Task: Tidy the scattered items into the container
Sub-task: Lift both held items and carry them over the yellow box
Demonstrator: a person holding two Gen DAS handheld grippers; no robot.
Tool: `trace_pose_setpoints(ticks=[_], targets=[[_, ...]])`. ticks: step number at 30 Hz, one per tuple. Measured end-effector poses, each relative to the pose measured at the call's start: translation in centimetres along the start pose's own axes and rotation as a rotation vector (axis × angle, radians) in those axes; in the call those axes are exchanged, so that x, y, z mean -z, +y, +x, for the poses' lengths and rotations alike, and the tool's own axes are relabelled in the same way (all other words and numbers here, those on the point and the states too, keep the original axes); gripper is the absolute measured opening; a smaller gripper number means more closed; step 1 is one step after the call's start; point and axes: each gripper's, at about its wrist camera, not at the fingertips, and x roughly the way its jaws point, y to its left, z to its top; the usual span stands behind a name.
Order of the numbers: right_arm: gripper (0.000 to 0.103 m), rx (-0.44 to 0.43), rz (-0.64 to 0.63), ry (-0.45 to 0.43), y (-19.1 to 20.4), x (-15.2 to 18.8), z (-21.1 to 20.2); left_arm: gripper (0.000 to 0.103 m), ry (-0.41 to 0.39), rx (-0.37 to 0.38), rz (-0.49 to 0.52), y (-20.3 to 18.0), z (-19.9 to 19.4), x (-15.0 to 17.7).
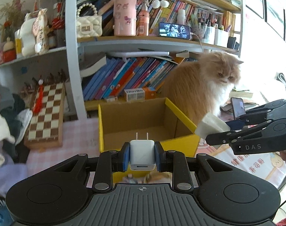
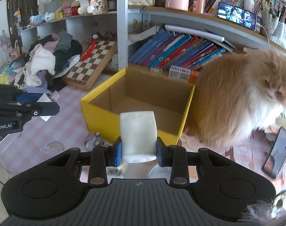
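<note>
Left gripper [image 1: 142,155] tilted downward, blue pads [image 1: 125,156] clamped on a held item, right gripper [image 2: 138,150] likewise tilted downward, pads clamped, both raised

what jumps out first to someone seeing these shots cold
A fluffy orange-and-white cat sits right beside the open yellow box, which looks empty. Each gripper holds something in front of that box: the left gripper clamps a white charger, the right gripper a white block. Crowded bookshelves fill the background.
</note>
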Motion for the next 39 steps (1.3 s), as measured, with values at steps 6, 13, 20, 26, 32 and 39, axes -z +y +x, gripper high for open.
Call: trace_pose_setpoints(ticks=[6,13,20,26,32,39], targets=[[0.032,-0.011,-0.050,-0.001,-2.0,-2.5,2.7,0.025,0.012,-0.017,0.010,0.2,3.5,-2.5],[0.032,-0.048,-0.111,0.047,-3.9,-4.4,7.6,0.025,0.084,-0.044,0.029,0.9,8.5,-4.0],[0.033,-0.073,-0.193,0.124,-5.0,-5.4,13.3,0.025,0.167,-0.066,0.047,1.1,13.5,-4.5],[0.033,-0.090,-0.265,0.196,-6.1,-6.0,17.5,0.025,0.251,-0.071,0.030,1.8,17.6,-4.3],[0.033,-0.103,-0.364,0.266,-6.0,-6.6,21.5,0.025,0.336,-0.090,0.048,2.5,21.5,-4.5],[0.033,-0.130,-0.451,0.304,-4.6,-7.5,24.5,0.025,0.419,-0.115,0.083,2.9,24.4,-4.4]])
